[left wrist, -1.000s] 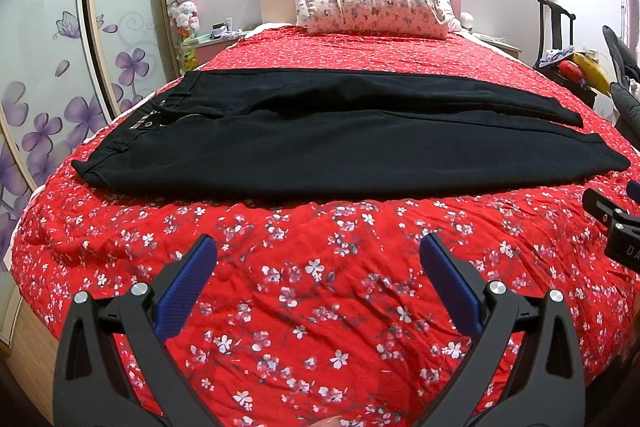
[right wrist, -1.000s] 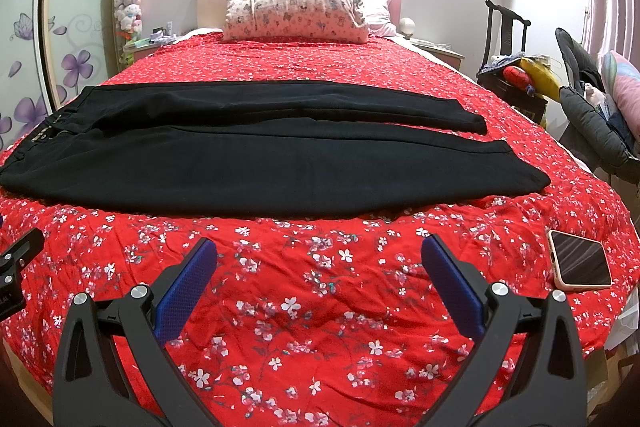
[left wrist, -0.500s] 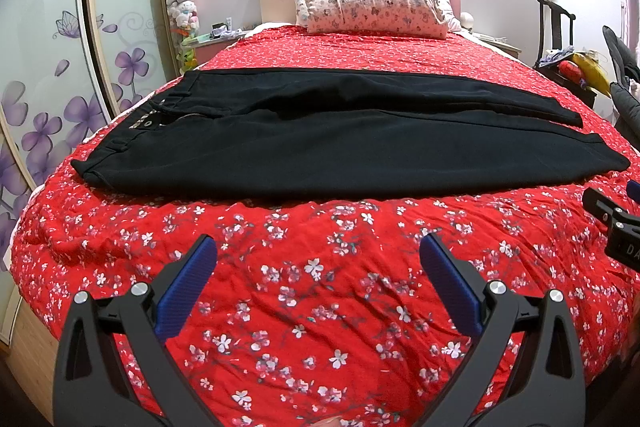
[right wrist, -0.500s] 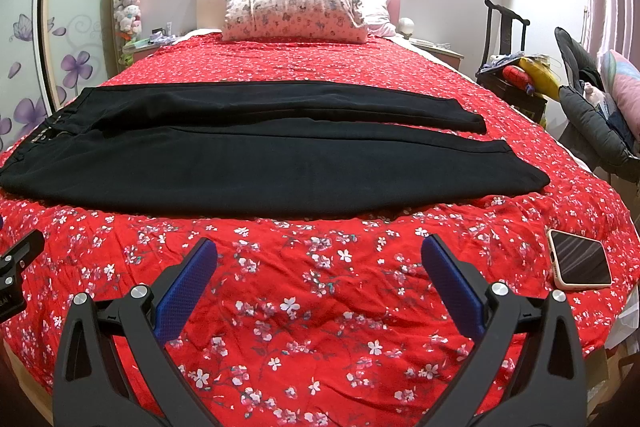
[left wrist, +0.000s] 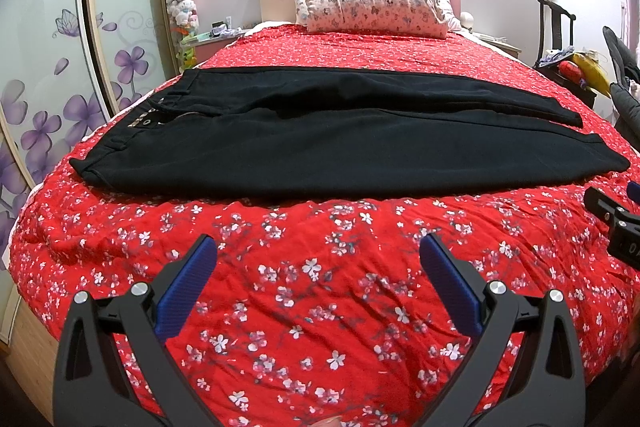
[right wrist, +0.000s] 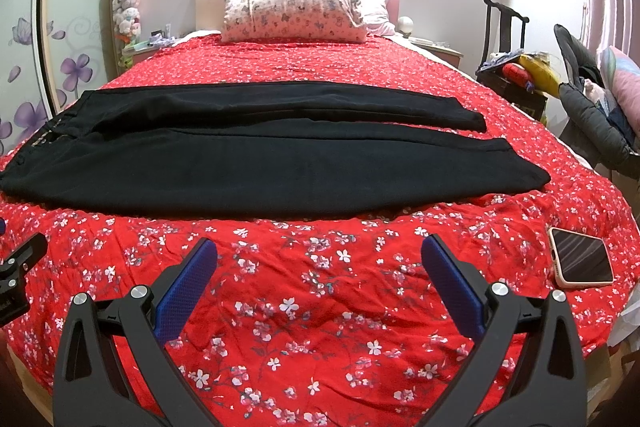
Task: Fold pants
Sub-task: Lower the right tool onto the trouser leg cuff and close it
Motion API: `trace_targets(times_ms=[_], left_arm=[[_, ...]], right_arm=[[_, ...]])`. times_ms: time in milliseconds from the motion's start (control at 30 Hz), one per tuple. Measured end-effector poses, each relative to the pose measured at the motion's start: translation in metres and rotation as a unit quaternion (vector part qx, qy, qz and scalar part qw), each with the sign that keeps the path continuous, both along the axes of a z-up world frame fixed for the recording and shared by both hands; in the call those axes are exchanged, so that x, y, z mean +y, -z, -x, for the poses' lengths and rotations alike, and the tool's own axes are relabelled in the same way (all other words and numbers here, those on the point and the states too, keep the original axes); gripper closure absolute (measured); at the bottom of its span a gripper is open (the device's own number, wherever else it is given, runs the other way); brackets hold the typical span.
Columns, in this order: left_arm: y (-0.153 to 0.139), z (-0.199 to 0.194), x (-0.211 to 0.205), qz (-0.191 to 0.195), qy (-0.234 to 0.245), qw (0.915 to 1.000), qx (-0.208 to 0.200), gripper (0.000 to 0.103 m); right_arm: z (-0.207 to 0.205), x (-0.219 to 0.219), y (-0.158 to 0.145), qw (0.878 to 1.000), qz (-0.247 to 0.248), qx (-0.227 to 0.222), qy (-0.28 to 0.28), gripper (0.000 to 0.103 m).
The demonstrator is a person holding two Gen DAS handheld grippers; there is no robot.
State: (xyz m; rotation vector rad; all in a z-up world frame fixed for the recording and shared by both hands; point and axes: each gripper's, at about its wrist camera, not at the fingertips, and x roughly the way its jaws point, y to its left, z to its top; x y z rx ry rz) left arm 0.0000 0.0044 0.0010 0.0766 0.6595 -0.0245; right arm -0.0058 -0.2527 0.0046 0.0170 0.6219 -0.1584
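Black pants (left wrist: pixel 328 143) lie flat across the red flowered bed, waistband at the left, both legs stretched to the right; they also show in the right wrist view (right wrist: pixel 280 163). My left gripper (left wrist: pixel 318 259) is open and empty, hovering over the bedspread short of the pants' near edge. My right gripper (right wrist: pixel 319 259) is open and empty too, also short of the near edge, toward the leg end. Part of the right gripper shows at the right edge of the left wrist view (left wrist: pixel 616 223).
A phone (right wrist: pixel 582 263) lies on the bedspread (right wrist: pixel 320 291) at the near right. A flowered pillow (right wrist: pixel 294 13) sits at the headboard. A wardrobe with purple flowers (left wrist: pixel 48 67) stands left of the bed; a chair with clutter (right wrist: pixel 520 67) stands at the right.
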Motion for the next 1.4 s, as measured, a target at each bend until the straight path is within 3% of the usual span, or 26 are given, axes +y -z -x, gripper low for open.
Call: trace_targets(times_ms=[267,433,533,600,700,933,1000,1233,1400], left_arm=[[-0.001,-0.013,0.002,0.048,0.004,0.9987,0.018,0.002],[-0.007,-0.037,0.01,0.079,-0.006,0.9963,0.032,0.002],[-0.012,-0.05,0.009,0.078,-0.012,0.9966,0.022,0.002],[-0.013,-0.06,0.007,0.083,-0.011,0.9963,0.022,0.002],[-0.012,-0.077,0.004,0.094,-0.008,0.995,0.033,0.002],[-0.005,-0.1,-0.002,0.097,0.001,0.9947,0.034,0.002],[-0.001,-0.103,-0.002,0.101,0.004,0.9943,0.034,0.002],[0.009,-0.11,-0.002,0.113,0.028,0.9923,0.041,0.002],[0.008,-0.109,-0.01,0.11,0.051,0.9922,0.032,0.002]], right_arm=[[-0.013,-0.047,-0.016,0.997,-0.056,-0.042,-0.03,0.001],[-0.052,-0.1,-0.043,0.985,-0.151,-0.035,-0.074,0.001],[-0.091,-0.154,-0.057,0.97,-0.231,-0.027,-0.069,0.001],[-0.124,-0.194,-0.061,0.953,-0.297,-0.011,-0.052,0.001],[-0.173,-0.244,-0.06,0.937,-0.348,0.011,-0.019,0.001],[-0.273,-0.311,-0.04,0.943,-0.326,0.044,0.037,0.003],[-0.299,-0.33,-0.029,0.946,-0.314,0.048,0.06,0.012],[-0.351,-0.369,0.005,0.953,-0.269,0.046,0.135,0.03],[-0.373,-0.378,0.021,0.957,-0.235,0.048,0.164,0.035]])
